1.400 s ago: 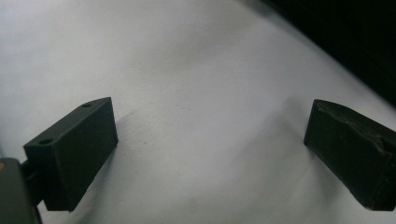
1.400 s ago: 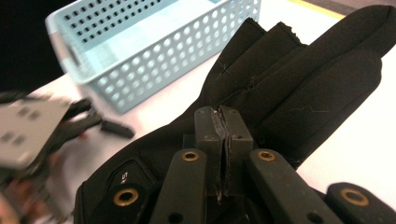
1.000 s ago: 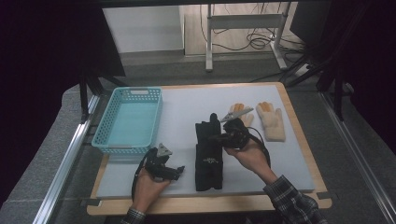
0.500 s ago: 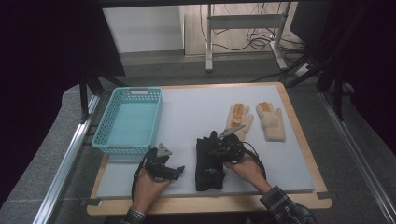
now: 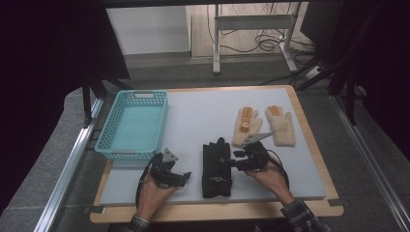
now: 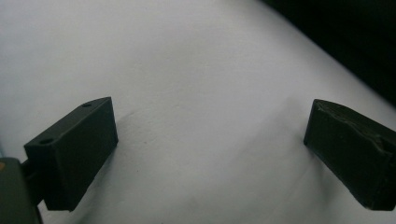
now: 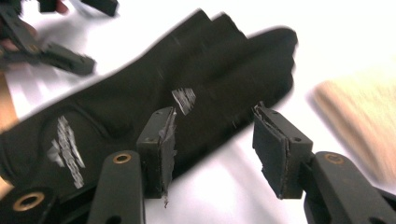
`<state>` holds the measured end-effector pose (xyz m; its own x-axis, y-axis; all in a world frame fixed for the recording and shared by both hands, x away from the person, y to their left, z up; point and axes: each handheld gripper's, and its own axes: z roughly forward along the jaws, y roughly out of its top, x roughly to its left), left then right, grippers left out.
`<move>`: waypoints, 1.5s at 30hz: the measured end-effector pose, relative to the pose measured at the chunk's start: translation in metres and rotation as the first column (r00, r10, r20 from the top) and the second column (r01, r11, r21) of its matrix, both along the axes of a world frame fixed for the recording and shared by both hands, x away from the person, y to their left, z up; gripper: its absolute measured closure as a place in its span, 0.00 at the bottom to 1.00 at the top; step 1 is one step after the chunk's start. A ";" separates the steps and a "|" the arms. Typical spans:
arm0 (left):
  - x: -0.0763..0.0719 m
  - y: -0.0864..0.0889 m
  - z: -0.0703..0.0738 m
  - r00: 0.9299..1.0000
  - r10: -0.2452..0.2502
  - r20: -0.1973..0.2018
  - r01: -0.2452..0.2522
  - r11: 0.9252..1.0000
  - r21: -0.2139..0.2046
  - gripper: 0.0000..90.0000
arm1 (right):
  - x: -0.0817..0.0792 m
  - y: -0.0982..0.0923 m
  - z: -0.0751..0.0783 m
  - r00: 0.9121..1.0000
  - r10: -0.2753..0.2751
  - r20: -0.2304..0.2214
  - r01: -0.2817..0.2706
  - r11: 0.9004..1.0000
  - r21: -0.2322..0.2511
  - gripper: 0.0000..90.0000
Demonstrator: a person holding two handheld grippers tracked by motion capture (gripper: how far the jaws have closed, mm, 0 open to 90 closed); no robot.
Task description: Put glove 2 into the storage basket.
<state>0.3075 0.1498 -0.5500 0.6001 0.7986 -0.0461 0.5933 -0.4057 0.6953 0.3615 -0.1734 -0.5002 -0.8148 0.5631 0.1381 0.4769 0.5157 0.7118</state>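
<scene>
A black glove (image 5: 216, 166) with white markings lies flat near the table's front edge, also seen as the black glove (image 7: 154, 107) in the right gripper view. My right gripper (image 5: 238, 161) stands open at the glove's right edge; in its own view the right gripper (image 7: 212, 147) has its jaws apart just over the glove's side, holding nothing. My left gripper (image 5: 186, 176) rests low on the white table left of the glove. In its own view the left gripper (image 6: 210, 144) is wide open over bare white surface. Two tan gloves (image 5: 245, 126) (image 5: 281, 125) lie farther back at the right.
A teal plastic basket (image 5: 135, 123) sits at the back left of the white table top (image 5: 193, 116), with nothing in it. The wooden board edge (image 5: 217, 212) runs along the front. Metal rails flank both sides of the table.
My right gripper has moved from near the tan gloves back and down toward the front, to the black glove's right edge. The left gripper has stayed put.
</scene>
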 end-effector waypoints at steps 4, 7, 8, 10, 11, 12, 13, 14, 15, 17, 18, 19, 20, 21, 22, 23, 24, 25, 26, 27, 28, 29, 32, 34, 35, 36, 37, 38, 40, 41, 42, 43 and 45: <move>-0.003 0.002 0.001 1.000 -0.003 0.005 0.003 1.000 -0.006 0.05 | -0.006 -0.010 -0.010 1.000 -0.004 0.001 0.004 1.000 0.003 0.54; -0.007 0.010 0.001 1.000 0.017 0.008 -0.017 1.000 0.005 0.05 | -0.020 -0.014 -0.018 0.999 0.029 0.013 -0.029 1.000 0.008 0.81; -0.008 0.014 0.002 1.000 0.028 0.008 -0.028 1.000 0.005 0.05 | -0.023 -0.014 -0.020 0.999 0.040 0.020 -0.041 0.999 0.006 0.86; -0.010 0.021 0.003 0.999 0.045 0.004 -0.045 0.999 -0.006 0.04 | -0.028 -0.012 -0.023 0.998 0.060 0.022 -0.060 0.998 0.002 0.93; -0.011 0.024 0.003 0.999 0.052 0.002 -0.052 0.999 -0.009 0.04 | -0.031 -0.010 -0.025 0.997 0.068 0.026 -0.068 0.998 -0.004 0.95; -0.012 0.027 0.002 0.998 0.059 0.000 -0.059 0.998 -0.008 0.04 | -0.033 -0.007 -0.027 0.996 0.080 0.024 -0.080 0.997 -0.013 0.96; -0.013 0.030 0.001 0.998 0.067 -0.003 -0.067 0.998 -0.004 0.04 | -0.034 -0.004 -0.029 0.995 0.092 0.031 -0.091 0.996 -0.022 0.97; -0.013 0.032 -0.001 0.997 0.072 -0.006 -0.072 0.997 -0.003 0.04 | -0.036 -0.002 -0.031 0.995 0.095 0.043 -0.094 0.995 -0.027 0.98; -0.013 0.032 -0.001 0.997 0.072 -0.006 -0.072 0.997 -0.003 0.04 | -0.036 -0.002 -0.031 0.995 0.095 0.043 -0.094 0.995 -0.027 0.98; -0.015 0.034 -0.001 0.997 0.072 0.002 -0.072 0.997 0.000 0.04 | -0.037 0.005 -0.032 0.994 0.102 0.039 -0.102 0.995 -0.016 0.98; -0.014 0.035 -0.002 0.998 0.068 -0.001 -0.068 0.998 -0.002 0.03 | -0.037 0.007 -0.032 0.993 0.108 0.041 -0.108 0.994 -0.015 0.98; -0.014 0.035 -0.002 0.998 0.066 -0.003 -0.066 0.998 -0.003 0.03 | -0.037 0.010 -0.032 0.993 0.112 0.037 -0.111 0.994 -0.014 0.98; -0.014 0.035 -0.002 0.998 0.066 -0.003 -0.066 0.998 -0.003 0.03 | -0.038 0.012 -0.032 0.993 0.116 0.037 -0.115 0.993 -0.014 0.98; -0.013 0.036 -0.002 0.998 0.058 -0.002 -0.058 0.998 0.001 0.03 | -0.038 0.016 -0.032 0.992 0.120 0.036 -0.120 0.993 -0.014 0.98; -0.013 0.036 -0.002 0.998 0.058 -0.002 -0.058 0.998 0.001 0.03 | -0.038 0.019 -0.032 0.991 0.127 0.036 -0.127 0.992 -0.015 0.98; -0.013 0.037 -0.002 0.998 0.062 0.003 -0.062 0.998 0.010 0.02 | -0.038 0.022 -0.033 0.990 0.133 0.038 -0.133 0.991 -0.015 0.98; -0.013 0.039 -0.002 0.998 0.064 0.003 -0.064 0.998 0.009 0.01 | -0.038 0.025 -0.033 0.990 0.136 0.038 -0.136 0.991 -0.016 0.98; -0.013 0.039 -0.002 0.998 0.064 0.003 -0.064 0.998 0.009 0.01 | -0.038 0.025 -0.033 0.990 0.136 0.038 -0.136 0.991 -0.016 0.98; -0.013 0.041 -0.002 0.998 0.069 0.006 -0.069 0.998 0.013 0.01 | -0.038 0.032 -0.033 0.989 0.145 0.040 -0.144 0.989 -0.017 0.98; -0.014 0.045 -0.002 0.997 0.077 0.015 -0.077 0.997 0.021 0.01 | -0.038 0.035 -0.033 0.988 0.148 0.043 -0.148 0.989 -0.019 0.98; -0.014 0.046 -0.002 0.997 0.082 0.014 -0.082 0.996 0.018 0.01 | -0.037 0.038 -0.033 0.987 0.152 0.044 -0.151 0.988 -0.020 0.98; -0.013 0.047 -0.002 0.996 0.086 0.005 -0.086 0.996 0.013 0.01 | -0.037 0.042 -0.033 0.987 0.153 0.044 -0.153 0.988 -0.021 0.98; -0.013 0.048 -0.002 0.996 0.085 -0.002 -0.085 0.996 0.010 0.01 | -0.035 0.052 -0.033 0.985 0.164 0.045 -0.163 0.986 -0.025 0.97; -0.012 0.048 -0.003 0.996 0.093 -0.009 -0.093 0.996 0.006 0.00 | -0.034 0.060 -0.033 0.984 0.175 0.047 -0.174 0.984 -0.027 0.97; -0.012 0.048 -0.003 0.996 0.094 -0.010 -0.094 0.996 0.005 0.00 | -0.034 0.064 -0.033 0.982 0.182 0.049 -0.181 0.983 -0.029 0.97; -0.012 0.048 -0.003 0.996 0.094 -0.010 -0.094 0.996 0.004 0.00 | -0.034 0.069 -0.033 0.980 0.190 0.050 -0.189 0.982 -0.029 0.97; -0.012 0.048 -0.003 0.996 0.093 -0.010 -0.093 0.996 0.004 0.00 | -0.035 0.073 -0.034 0.979 0.197 0.049 -0.196 0.980 -0.030 0.97; -0.012 0.048 -0.003 0.996 0.093 -0.010 -0.093 0.996 0.004 0.00 | -0.035 0.077 -0.034 0.978 0.203 0.049 -0.202 0.979 -0.029 0.97; -0.012 0.048 -0.003 0.996 0.093 -0.011 -0.093 0.996 0.002 0.00 | -0.035 0.085 -0.035 0.975 0.215 0.050 -0.213 0.976 -0.032 0.96; -0.012 0.048 -0.003 0.996 0.093 -0.011 -0.093 0.996 0.001 0.01 | -0.034 0.088 -0.035 0.974 0.220 0.054 -0.218 0.975 -0.035 0.96; -0.012 0.048 -0.003 0.996 0.093 -0.011 -0.093 0.996 0.001 0.01 | -0.034 0.089 -0.034 0.973 0.223 0.054 -0.221 0.975 -0.036 0.95; -0.012 0.048 -0.003 0.996 0.093 -0.010 -0.093 0.996 0.001 0.01 | -0.034 0.088 -0.034 0.972 0.228 0.052 -0.226 0.974 -0.034 0.93; -0.012 0.048 -0.003 0.996 0.093 -0.010 -0.093 0.996 0.000 0.01 | -0.034 0.086 -0.033 0.971 0.232 0.047 -0.231 0.972 -0.030 0.92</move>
